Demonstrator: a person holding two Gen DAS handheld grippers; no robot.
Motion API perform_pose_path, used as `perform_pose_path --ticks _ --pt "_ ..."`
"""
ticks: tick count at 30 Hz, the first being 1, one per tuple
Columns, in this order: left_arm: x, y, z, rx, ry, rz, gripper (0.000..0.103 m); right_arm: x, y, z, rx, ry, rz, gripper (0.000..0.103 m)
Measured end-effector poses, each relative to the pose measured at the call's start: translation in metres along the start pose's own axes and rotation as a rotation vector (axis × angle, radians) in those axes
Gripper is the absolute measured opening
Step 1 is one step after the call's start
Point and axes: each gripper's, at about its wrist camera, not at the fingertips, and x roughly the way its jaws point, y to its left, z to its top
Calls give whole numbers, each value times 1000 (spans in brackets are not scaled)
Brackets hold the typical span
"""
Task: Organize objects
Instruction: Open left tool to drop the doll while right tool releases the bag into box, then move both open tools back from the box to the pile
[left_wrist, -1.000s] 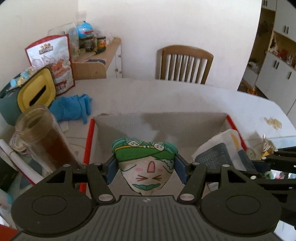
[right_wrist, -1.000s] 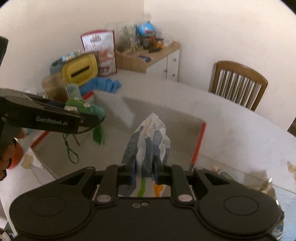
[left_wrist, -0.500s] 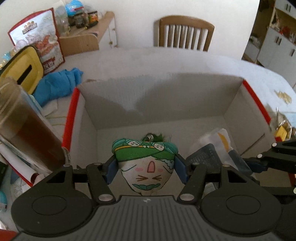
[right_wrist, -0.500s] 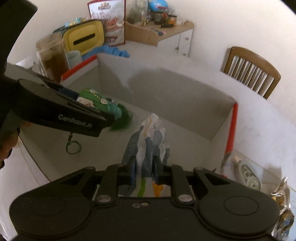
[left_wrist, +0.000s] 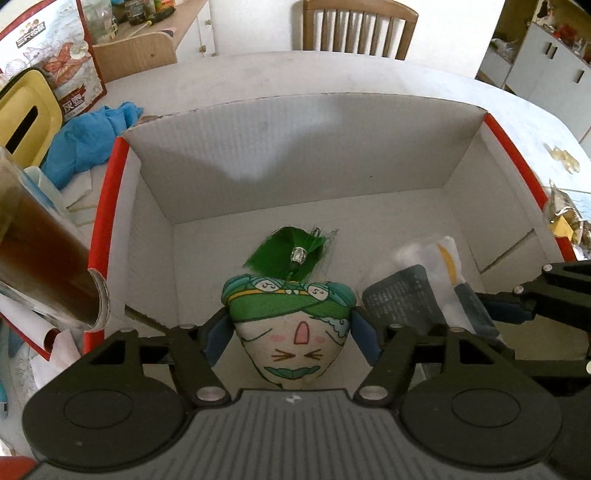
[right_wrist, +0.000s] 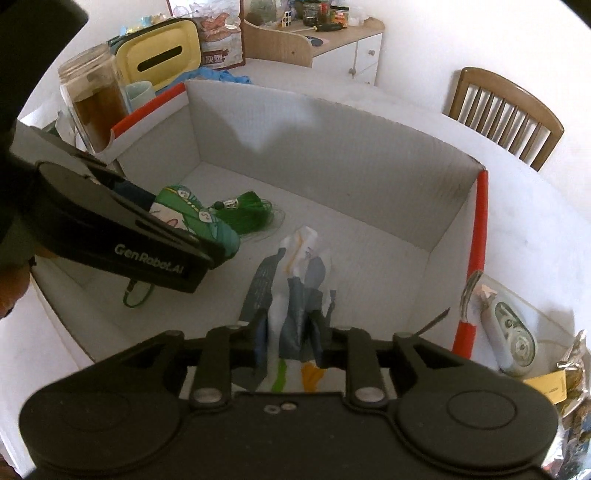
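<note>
Green sachet (left_wrist: 291, 317), packet (right_wrist: 291, 295) in box (left_wrist: 303, 155)

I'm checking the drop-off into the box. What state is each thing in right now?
Left gripper: jaws just been opening, stuffed charm between them.
Stuffed charm: low in the box, tassel on the floor.
Right gripper: jaws just been opening, packet between them.
Packet: crumpled, upright in the box.
Box: open-topped.
Jar: upright, lidless, outside the box.
</note>
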Motion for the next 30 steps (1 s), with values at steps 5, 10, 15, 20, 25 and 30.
perform_pose_path --ticks 5,10,15,20,25,30 --pt "-7 0 -4 -4 -14 -2 74 -9 -2 -1 11 -32 8 39" --pt "-23 -3 -11 -12 -50 -1 74 -25 -1 -5 21 -73 23 45" --pt "-47 -9 -17 -6 -106 -2 74 -53 -1 -12 23 -139 46 53" --pt "-72 -20 -22 -4 -163 -18 74 -82 -8 -18 42 -195 58 54" --pt "-99 -37 -25 4 -225 -42 74 -112 -22 -29 82 -248 55 59" --pt "-118 -58 -29 -2 -264 -73 74 -139 -43 -47 140 -284 43 60"
